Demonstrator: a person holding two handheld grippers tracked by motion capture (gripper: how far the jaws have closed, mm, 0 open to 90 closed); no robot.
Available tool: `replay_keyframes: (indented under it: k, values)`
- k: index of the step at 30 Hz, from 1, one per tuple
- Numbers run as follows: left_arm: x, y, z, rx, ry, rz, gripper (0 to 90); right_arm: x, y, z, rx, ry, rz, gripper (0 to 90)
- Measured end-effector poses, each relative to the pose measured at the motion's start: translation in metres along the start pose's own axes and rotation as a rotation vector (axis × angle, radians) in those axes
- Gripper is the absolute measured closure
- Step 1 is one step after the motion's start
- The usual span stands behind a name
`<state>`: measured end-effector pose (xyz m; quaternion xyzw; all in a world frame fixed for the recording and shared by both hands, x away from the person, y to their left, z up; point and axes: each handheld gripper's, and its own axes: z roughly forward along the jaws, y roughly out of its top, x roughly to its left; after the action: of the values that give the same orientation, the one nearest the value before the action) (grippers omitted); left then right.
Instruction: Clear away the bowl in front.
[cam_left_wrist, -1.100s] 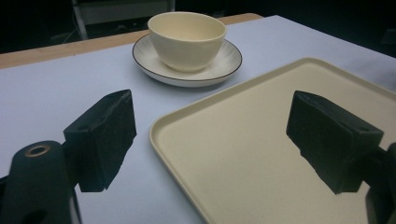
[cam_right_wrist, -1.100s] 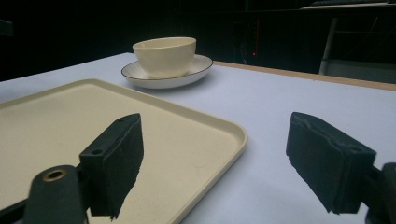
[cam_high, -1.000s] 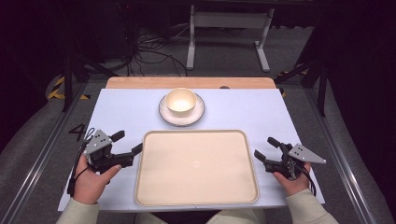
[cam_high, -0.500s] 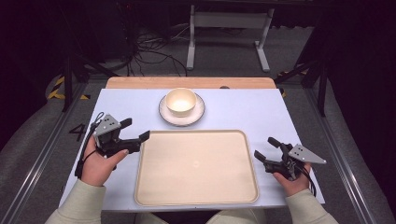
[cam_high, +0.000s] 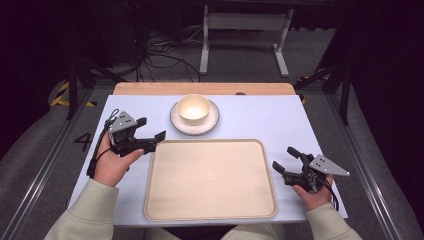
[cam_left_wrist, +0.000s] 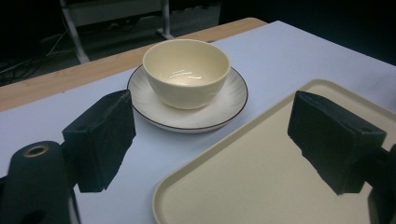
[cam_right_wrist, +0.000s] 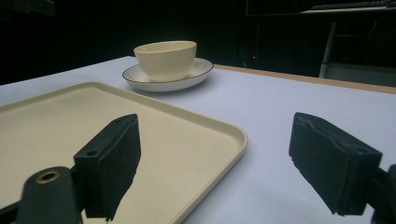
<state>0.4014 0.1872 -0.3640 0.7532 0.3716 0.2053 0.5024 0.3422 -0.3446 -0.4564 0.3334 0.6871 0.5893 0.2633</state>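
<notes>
The left hand-held gripper (cam_high: 150, 129) has moved since a second ago: it started low beside the tray's left edge, rose toward the far end of the tabletop half a second ago, and now sits just off the tray's far-left corner, pointing toward the bowl. Its jaws stand wide apart, released, with nothing between them; in the left gripper view the bowl (cam_left_wrist: 186, 72) and its saucer (cam_left_wrist: 231, 109) appear ahead between the two black jaws, with the corner of the tray (cam_left_wrist: 163, 193) below on the right. The left hand (cam_high: 114, 162) and its pale sleeve have followed forward along the tabletop's left side. The right hand-held gripper (cam_high: 286, 160) has kept its place beside the tray's right edge near the front corner, held by the right hand (cam_high: 312, 194), jaws likewise spread and empty; in the right gripper view one jaw hangs over the tray's rim and the other over bare tabletop (cam_right_wrist: 289, 107). The cream bowl (cam_high: 194, 108) rests upright in the white, dark-rimmed saucer (cam_high: 212, 124) at the far middle of the pale blue tabletop (cam_high: 265, 120), just beyond the tray's far edge and apart from it, where it was before. The beige tray (cam_high: 165, 210) lies flat and empty at the front centre, unmoved.
</notes>
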Motion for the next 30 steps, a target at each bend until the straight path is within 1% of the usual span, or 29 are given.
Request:
replay_keyframes:
  k: [2,6,15,16,19,25,30]
  values:
    - [0.002,0.004,0.006,0.001,-0.001,-0.003,16.1,0.0,0.0,0.0,0.0,0.0,0.001,17.4]
    - [0.003,0.008,0.011,0.006,-0.003,-0.006,16.2,0.0,0.0,0.0,-0.001,0.001,0.002,17.4]
    - [0.008,0.018,0.026,0.005,0.002,0.002,15.7,0.0,0.0,0.0,-0.002,0.003,0.004,17.3]
    - [0.008,0.019,0.028,0.008,-0.005,-0.006,15.7,0.0,0.0,0.0,-0.002,0.002,0.003,17.3]
    - [0.01,0.024,0.034,0.007,-0.008,-0.006,15.6,0.0,0.0,0.0,-0.002,-0.001,0.004,17.3]
    - [0.01,0.03,0.042,0.012,-0.01,-0.007,15.6,0.0,0.0,-0.001,-0.006,0.001,-0.001,16.7]
    - [0.013,0.035,0.047,0.02,-0.008,-0.008,15.6,0.0,0.0,-0.001,-0.005,0.003,0.001,16.4]
